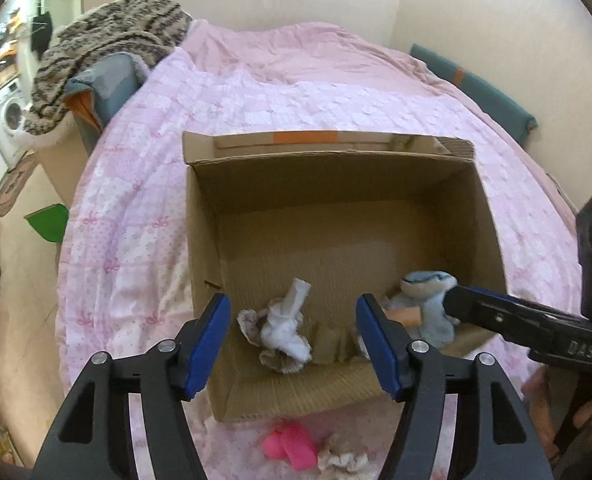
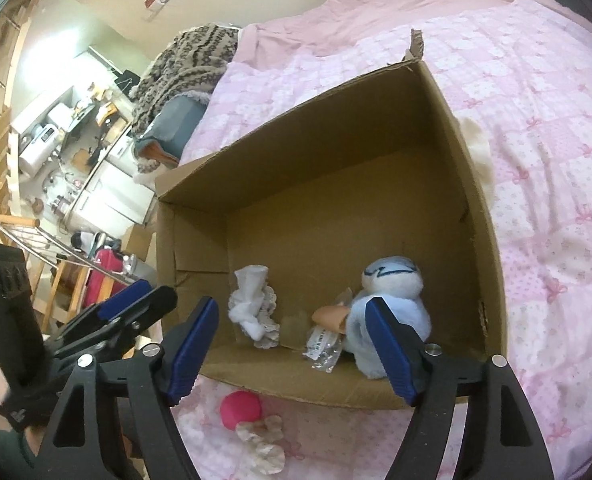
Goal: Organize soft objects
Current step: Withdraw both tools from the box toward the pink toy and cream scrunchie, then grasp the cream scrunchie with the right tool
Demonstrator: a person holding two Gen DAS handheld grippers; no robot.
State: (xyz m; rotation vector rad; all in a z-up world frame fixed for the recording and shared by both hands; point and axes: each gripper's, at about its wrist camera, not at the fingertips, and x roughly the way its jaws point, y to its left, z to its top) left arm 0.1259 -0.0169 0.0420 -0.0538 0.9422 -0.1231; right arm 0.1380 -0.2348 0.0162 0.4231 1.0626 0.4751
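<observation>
An open cardboard box (image 1: 336, 168) (image 2: 316, 140) sits on the pink bed. On its floor lie a bunched white and lace cloth (image 1: 283, 324) (image 2: 251, 304), a light blue plush toy (image 1: 428, 292) (image 2: 392, 280) and a clear plastic packet (image 2: 324, 344). Just outside the near wall lie a pink soft object (image 1: 291, 444) (image 2: 239, 408) and a beige lace scrunchie (image 1: 344, 462) (image 2: 263, 444). My left gripper (image 1: 293, 304) hangs open above the white cloth, holding nothing. My right gripper (image 2: 291, 308) is open beside the plush toy, also holding nothing.
A pink patterned quilt (image 1: 296, 92) covers the bed. A striped knit blanket (image 1: 107, 52) is heaped on a grey-blue cushion at the far left. A teal cushion (image 1: 476, 88) lies along the far right edge. The floor, with a green object (image 1: 47, 220), drops off to the left.
</observation>
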